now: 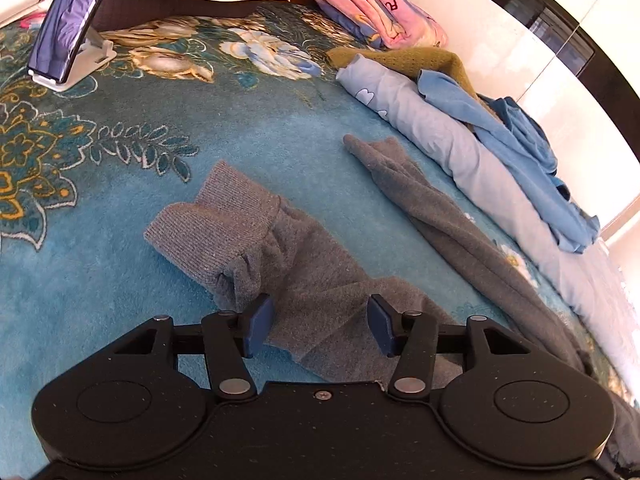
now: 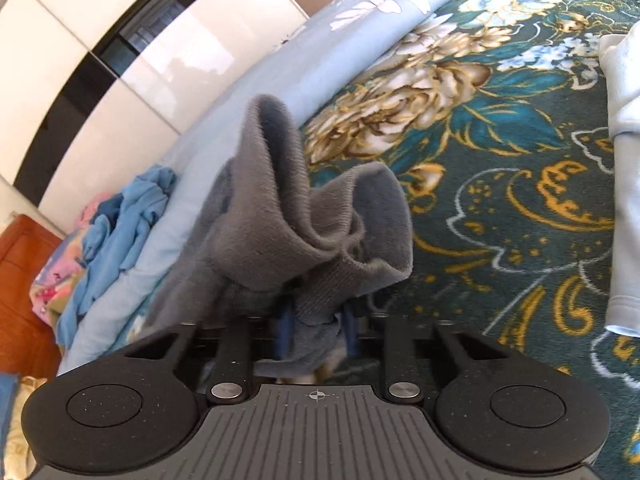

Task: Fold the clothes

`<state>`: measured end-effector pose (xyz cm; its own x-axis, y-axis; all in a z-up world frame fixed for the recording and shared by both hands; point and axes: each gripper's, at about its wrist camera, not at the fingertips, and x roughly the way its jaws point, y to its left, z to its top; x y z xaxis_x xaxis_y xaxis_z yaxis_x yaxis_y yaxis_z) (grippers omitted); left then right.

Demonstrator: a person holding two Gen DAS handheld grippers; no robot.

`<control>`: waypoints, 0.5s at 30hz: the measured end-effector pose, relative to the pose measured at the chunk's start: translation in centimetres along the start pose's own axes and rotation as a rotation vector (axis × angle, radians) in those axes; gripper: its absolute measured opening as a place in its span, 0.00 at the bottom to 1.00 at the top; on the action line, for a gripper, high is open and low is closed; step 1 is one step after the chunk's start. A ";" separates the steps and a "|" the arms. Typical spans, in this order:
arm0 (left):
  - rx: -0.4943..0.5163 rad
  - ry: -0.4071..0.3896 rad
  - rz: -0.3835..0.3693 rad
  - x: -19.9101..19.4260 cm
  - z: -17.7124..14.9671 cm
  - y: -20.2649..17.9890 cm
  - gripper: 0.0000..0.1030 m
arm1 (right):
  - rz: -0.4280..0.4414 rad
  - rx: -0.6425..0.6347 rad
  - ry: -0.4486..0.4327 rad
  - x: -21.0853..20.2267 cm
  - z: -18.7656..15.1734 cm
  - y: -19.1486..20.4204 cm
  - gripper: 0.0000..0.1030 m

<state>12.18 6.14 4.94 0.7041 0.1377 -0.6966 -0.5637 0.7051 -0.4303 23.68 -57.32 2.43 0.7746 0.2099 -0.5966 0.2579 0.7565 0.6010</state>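
A grey knit garment (image 1: pixel 304 276) lies on the teal floral blanket (image 1: pixel 100 264), one ribbed cuff (image 1: pixel 216 224) pointing left and a long part stretching right. My left gripper (image 1: pixel 320 324) is open, its blue pads on either side of the grey fabric just behind the cuff. My right gripper (image 2: pixel 316 328) is shut on a bunched ribbed edge of the grey garment (image 2: pixel 304 216) and holds it lifted above the blanket (image 2: pixel 500 200); the fabric hides its pads.
A pile of blue clothes (image 1: pixel 512 148) and an olive piece (image 1: pixel 416 60) lie on a light blue sheet at the right. A folded pink bundle (image 1: pixel 380 8) is at the back. A phone on a white stand (image 1: pixel 72 36) stands back left. A pale grey garment (image 2: pixel 624 152) lies at the right.
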 end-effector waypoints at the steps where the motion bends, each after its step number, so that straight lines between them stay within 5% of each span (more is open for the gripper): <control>1: -0.004 0.002 -0.003 -0.1 0.0 0.1 0.51 | 0.001 -0.006 -0.011 -0.4 0.0 0.2 0.11; 10: -0.050 0.010 -0.021 -1.4 0.4 1.3 0.52 | 0.129 -0.093 -0.170 -10.2 0.2 1.2 0.09; 15: -0.082 0.036 -0.013 -1.5 0.1 2.5 0.55 | 0.024 -0.112 -0.078 -10.0 -0.7 -0.9 0.09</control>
<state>9.75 7.72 5.00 0.6962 0.1025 -0.7105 -0.5890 0.6474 -0.4837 15.29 -59.71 7.48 0.8234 0.1834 -0.5369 0.1762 0.8169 0.5492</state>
